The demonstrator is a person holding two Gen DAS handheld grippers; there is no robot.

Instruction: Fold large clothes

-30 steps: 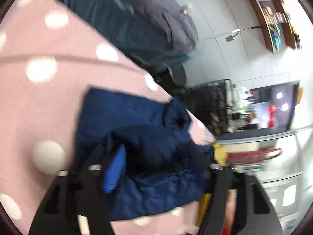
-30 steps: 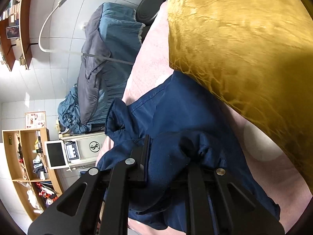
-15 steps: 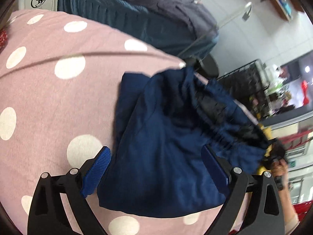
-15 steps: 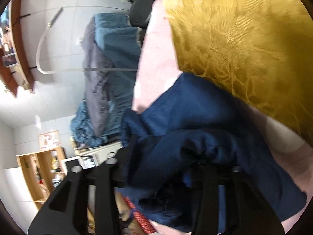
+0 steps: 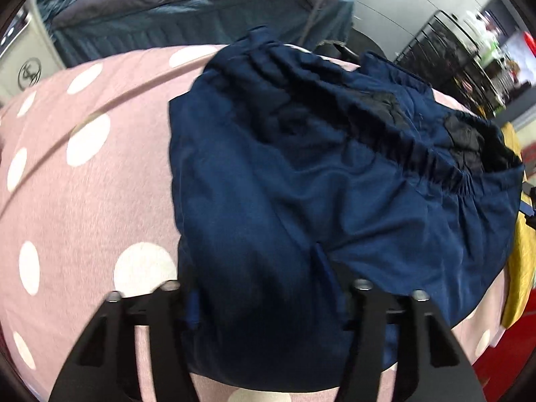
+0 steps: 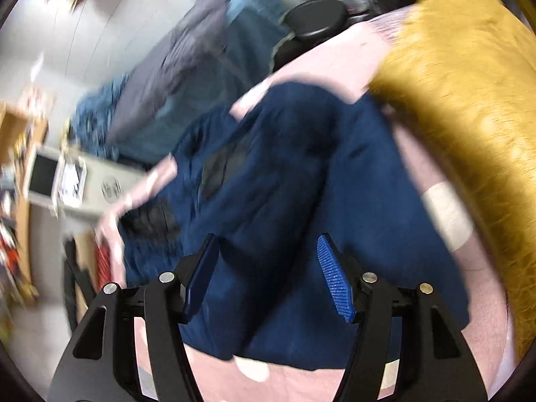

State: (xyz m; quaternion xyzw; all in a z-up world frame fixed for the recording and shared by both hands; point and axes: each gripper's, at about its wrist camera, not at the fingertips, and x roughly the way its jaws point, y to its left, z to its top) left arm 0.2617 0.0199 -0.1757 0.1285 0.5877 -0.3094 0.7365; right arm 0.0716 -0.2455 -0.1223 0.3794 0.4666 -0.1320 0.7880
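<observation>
A navy garment with a gathered elastic waistband lies folded over on the pink polka-dot bed cover. My left gripper is at its near edge, drawn in around a thick fold that bulges between the fingers and hides both pads. In the right wrist view the same navy garment lies under my right gripper, which is open. Both of its blue pads are bare above the cloth. That view is blurred.
A mustard-yellow cushion borders the garment on one side and shows at the edge of the left view. Beyond the bed stand a heap of grey and blue bedding, a black stool, a wire rack and a white machine.
My right gripper has let go of the garment and now stands open over it. My left gripper, wide open half a second ago, has drawn in around the near fold. The garment lies flatter.
</observation>
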